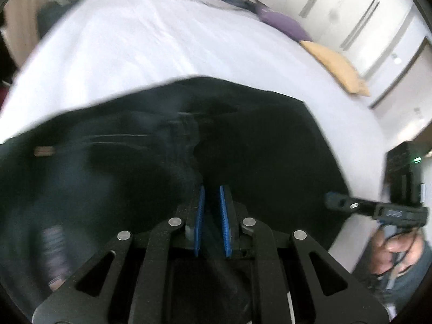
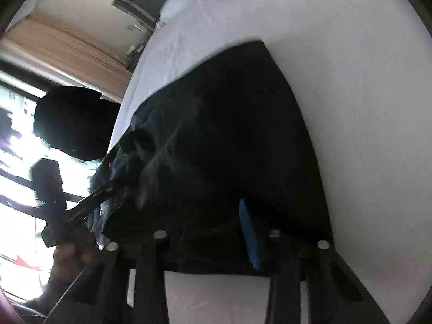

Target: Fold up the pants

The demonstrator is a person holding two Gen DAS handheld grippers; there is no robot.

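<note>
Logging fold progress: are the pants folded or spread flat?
Partly folded: the pants lie bunched on the bed, layers overlapping, squared far corner, near edge gripped.

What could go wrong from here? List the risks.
1. The left gripper pinches only a thin edge of the dark pants; the fabric may slip out.
2. The right gripper holds another edge; uneven lifting could skew the fold.
3. Bunched waistband fabric may stay creased on the white bed.
</note>
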